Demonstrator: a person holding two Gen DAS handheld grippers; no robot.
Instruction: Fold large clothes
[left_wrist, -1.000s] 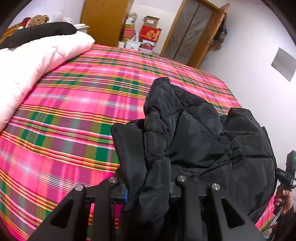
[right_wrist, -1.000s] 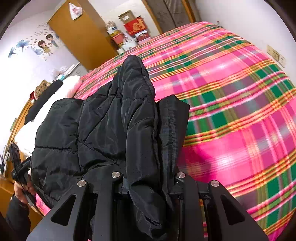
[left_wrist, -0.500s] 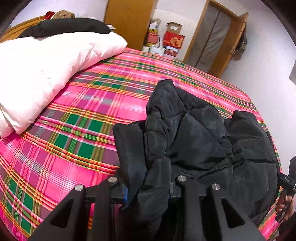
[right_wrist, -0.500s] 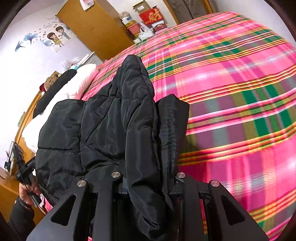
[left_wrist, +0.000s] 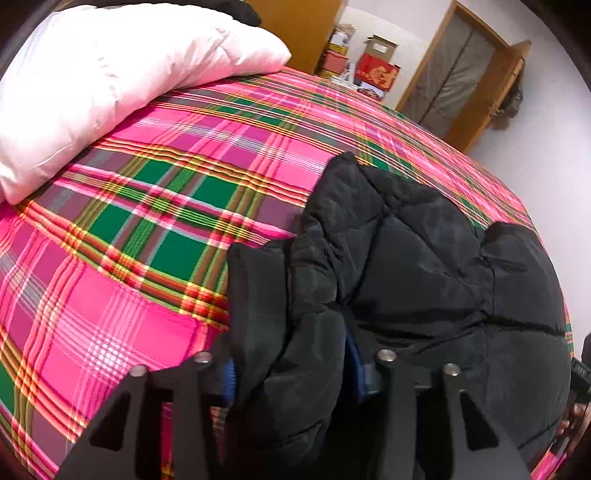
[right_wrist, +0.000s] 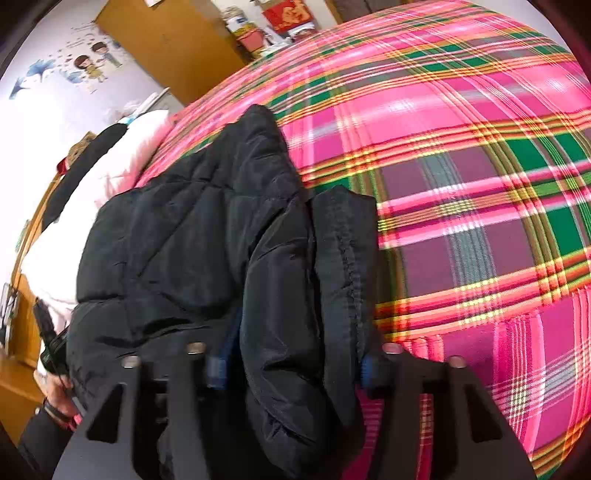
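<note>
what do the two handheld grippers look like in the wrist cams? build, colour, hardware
Both alike: left gripper and right gripper have matte black angular fingers with triangular cut-outs, silver screw heads on top and blue pads on the inner faces. No cables visible.

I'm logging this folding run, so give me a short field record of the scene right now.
garment: black padded jacket, bunched on the bed
surface: pink and green plaid bedspread
left gripper: jaws just opened, jacket fabric between them, pads off it
right gripper: jaws just opened, jacket fold between them
nearby: white duvet at the bed's head
</note>
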